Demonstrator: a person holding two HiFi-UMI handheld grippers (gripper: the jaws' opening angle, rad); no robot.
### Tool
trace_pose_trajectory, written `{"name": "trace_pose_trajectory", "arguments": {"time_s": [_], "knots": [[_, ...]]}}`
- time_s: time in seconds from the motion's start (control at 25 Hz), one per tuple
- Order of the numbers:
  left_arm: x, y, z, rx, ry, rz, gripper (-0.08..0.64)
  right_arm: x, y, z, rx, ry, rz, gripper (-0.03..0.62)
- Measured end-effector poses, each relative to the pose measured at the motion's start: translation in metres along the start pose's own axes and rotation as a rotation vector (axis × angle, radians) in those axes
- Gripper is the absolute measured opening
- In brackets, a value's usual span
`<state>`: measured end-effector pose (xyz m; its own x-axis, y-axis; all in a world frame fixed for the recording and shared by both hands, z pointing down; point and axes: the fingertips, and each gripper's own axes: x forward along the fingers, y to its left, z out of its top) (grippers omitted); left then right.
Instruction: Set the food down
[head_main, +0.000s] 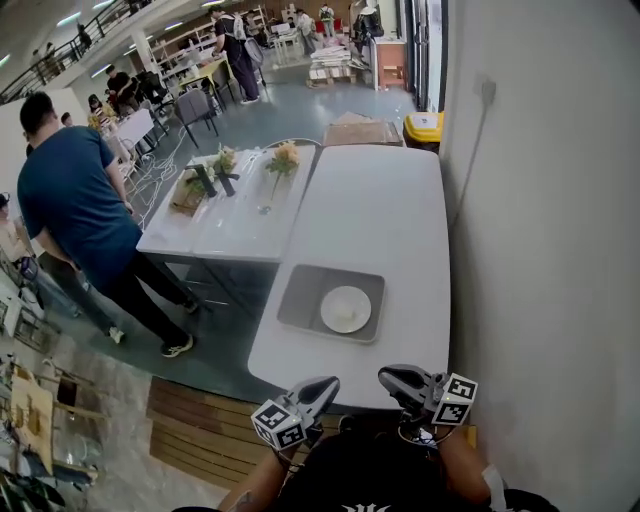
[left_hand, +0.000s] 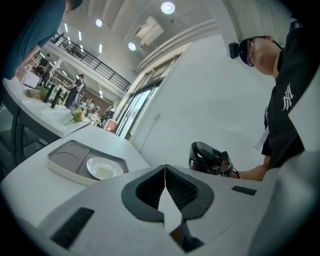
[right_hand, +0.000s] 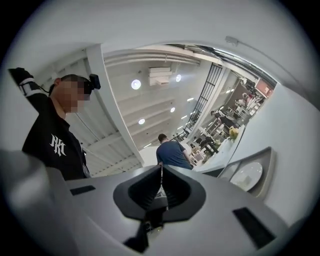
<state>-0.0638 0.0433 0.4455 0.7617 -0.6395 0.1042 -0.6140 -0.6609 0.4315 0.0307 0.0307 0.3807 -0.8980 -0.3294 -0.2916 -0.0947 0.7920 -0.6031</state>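
Note:
A grey tray (head_main: 300, 300) lies on the white table (head_main: 380, 210), with a white round plate (head_main: 346, 309) in its right compartment. The plate looks bare; I see no food on it or in either gripper. My left gripper (head_main: 322, 387) and right gripper (head_main: 395, 379) hover side by side at the table's near edge, just short of the tray, both shut with nothing between the jaws. In the left gripper view the shut jaws point past the tray (left_hand: 64, 158) and plate (left_hand: 104, 168), with the right gripper (left_hand: 210, 159) alongside. The right gripper view shows the plate (right_hand: 247, 176) at its right edge.
A second white table (head_main: 225, 225) with flowers (head_main: 283, 158) and bottles (head_main: 205, 180) adjoins on the left. A person in a blue shirt (head_main: 70, 195) stands beside it. A white wall (head_main: 540, 200) runs along the right. A wooden pallet (head_main: 200, 430) lies on the floor below left.

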Motion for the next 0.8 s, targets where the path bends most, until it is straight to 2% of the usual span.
{"name": "trace_pose_trajectory", "arguments": {"time_s": [0.16, 0.4, 0.56, 0.8], "knots": [[-0.015, -0.024, -0.015, 0.022, 0.018, 0.017, 0.006, -0.015, 0.012, -0.012, -0.008, 0.019, 0.035, 0.005], [-0.018, -0.048, -0.035, 0.02, 0.055, 0.001, 0.006, -0.026, 0.012, -0.012, -0.02, -0.012, 0.03, 0.005], [-0.004, -0.065, -0.032, 0.09, 0.084, -0.047, 0.006, -0.038, 0.02, -0.009, -0.098, 0.02, 0.01, 0.003], [0.01, -0.09, -0.024, 0.164, 0.09, -0.101, 0.006, -0.048, 0.04, -0.009, -0.136, 0.032, 0.022, 0.003]]}}
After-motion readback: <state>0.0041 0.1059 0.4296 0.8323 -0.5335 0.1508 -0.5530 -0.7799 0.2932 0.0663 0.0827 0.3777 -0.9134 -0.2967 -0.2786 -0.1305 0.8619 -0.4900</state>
